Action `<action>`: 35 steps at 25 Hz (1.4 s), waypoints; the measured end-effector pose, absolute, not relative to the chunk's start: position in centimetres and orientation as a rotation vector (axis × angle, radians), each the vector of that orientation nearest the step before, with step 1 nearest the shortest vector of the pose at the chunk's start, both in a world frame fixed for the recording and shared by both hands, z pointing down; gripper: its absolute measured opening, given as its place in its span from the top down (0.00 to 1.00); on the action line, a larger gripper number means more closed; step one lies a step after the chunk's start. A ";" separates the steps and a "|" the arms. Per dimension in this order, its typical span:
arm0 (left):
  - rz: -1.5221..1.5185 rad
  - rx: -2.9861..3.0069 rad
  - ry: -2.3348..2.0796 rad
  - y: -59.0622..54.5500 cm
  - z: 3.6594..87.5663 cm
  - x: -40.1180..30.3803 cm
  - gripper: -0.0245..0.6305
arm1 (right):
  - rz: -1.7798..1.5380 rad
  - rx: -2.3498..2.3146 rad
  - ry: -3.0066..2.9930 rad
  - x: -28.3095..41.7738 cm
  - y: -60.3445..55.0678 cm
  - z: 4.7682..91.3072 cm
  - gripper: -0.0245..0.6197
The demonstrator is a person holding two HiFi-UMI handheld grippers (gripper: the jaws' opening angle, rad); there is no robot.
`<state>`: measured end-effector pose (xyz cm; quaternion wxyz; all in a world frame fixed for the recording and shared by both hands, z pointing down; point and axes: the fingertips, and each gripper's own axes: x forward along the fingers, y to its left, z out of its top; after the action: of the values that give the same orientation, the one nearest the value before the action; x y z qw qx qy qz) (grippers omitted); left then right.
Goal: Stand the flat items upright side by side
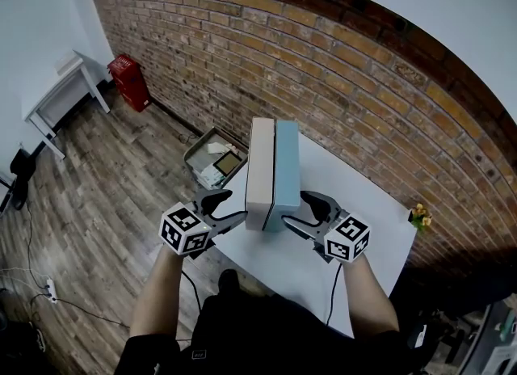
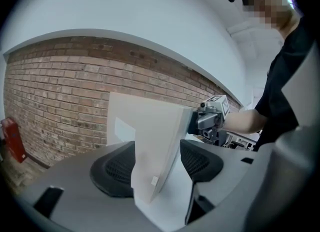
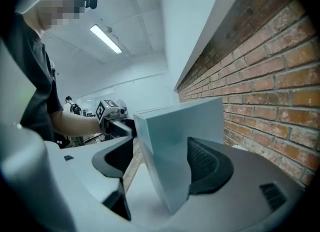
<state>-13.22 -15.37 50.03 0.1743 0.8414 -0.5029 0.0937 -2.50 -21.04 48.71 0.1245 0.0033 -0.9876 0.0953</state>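
Observation:
Two flat boxes stand upright side by side on the white table [image 1: 359,191], broad faces touching. The beige one [image 1: 260,173] is on the left and the light blue one [image 1: 287,173] on the right. My left gripper [image 1: 234,208] is at the beige box's near left corner. In the left gripper view that box [image 2: 150,146] stands between the jaws, and a strip of table shows beside the right pad [image 2: 200,162]. My right gripper [image 1: 296,210] is at the blue box's near right corner. That box [image 3: 175,146] stands between its jaws, clear of the left pad [image 3: 116,160]. Both grippers are open.
A brick wall [image 1: 339,82] runs behind the table. On the wooden floor to the left lie a grey crate [image 1: 212,158] with items, a red container [image 1: 129,82] and a small white side table [image 1: 60,94]. Yellow flowers [image 1: 419,216] sit at the table's right edge.

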 end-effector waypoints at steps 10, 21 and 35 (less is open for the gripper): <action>0.291 2.392 -1.454 -13.8 49.4 -11.5 0.51 | 0.325 0.105 -2.935 -0.5 -21.0 47.8 0.43; 0.156 2.205 -1.689 -12.3 49.4 -9.3 0.53 | 0.537 0.133 -2.986 5.5 -19.3 49.6 0.57; 0.125 2.181 -1.703 -8.1 49.2 -9.0 0.64 | 0.574 0.282 -2.925 6.5 -12.7 52.8 0.78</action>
<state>-8.99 -8.10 49.16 0.1849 0.7737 -0.6044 0.0443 6.48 -12.66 52.80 0.0739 0.0939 -0.9743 0.1911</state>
